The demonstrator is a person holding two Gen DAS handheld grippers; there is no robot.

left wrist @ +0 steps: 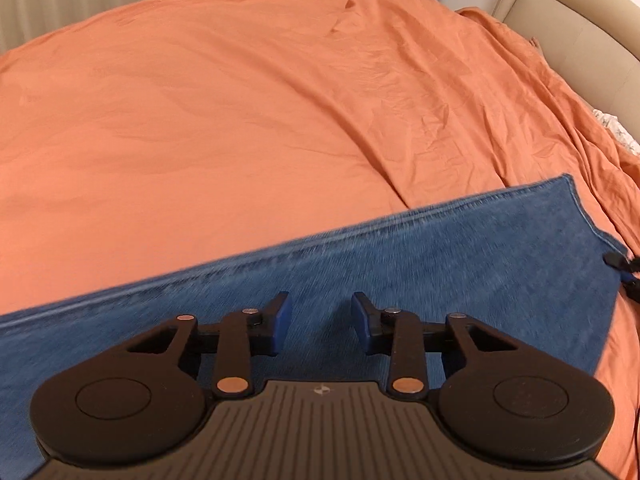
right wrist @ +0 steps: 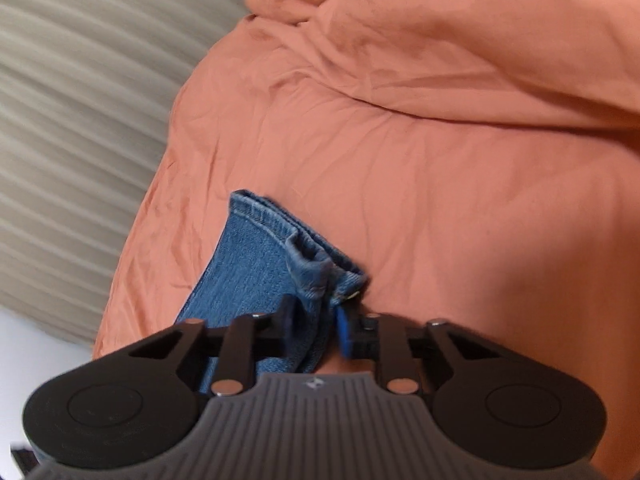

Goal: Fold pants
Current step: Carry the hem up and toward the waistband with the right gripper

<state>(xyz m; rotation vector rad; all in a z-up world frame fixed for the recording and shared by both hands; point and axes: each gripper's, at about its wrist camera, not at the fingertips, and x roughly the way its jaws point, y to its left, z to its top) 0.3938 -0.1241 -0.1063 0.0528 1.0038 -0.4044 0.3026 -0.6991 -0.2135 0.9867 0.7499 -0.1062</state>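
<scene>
Blue denim pants (left wrist: pixel 400 264) lie flat across the orange bed sheet (left wrist: pixel 200 120) in the left wrist view. My left gripper (left wrist: pixel 320 320) is open and empty, hovering just above the denim. In the right wrist view my right gripper (right wrist: pixel 314 320) is shut on the waistband end of the pants (right wrist: pixel 260 256), with the fabric bunched between the blue pads and a metal button showing. The right gripper's tip also shows at the far right edge of the left wrist view (left wrist: pixel 624 268), at the pants' corner.
The orange sheet (right wrist: pixel 400 140) is wrinkled and bunched toward the headboard (left wrist: pixel 580 40). Beige curtains (right wrist: pixel 72 100) hang beyond the bed's edge. A patterned white cloth (left wrist: pixel 616 124) peeks out at the right.
</scene>
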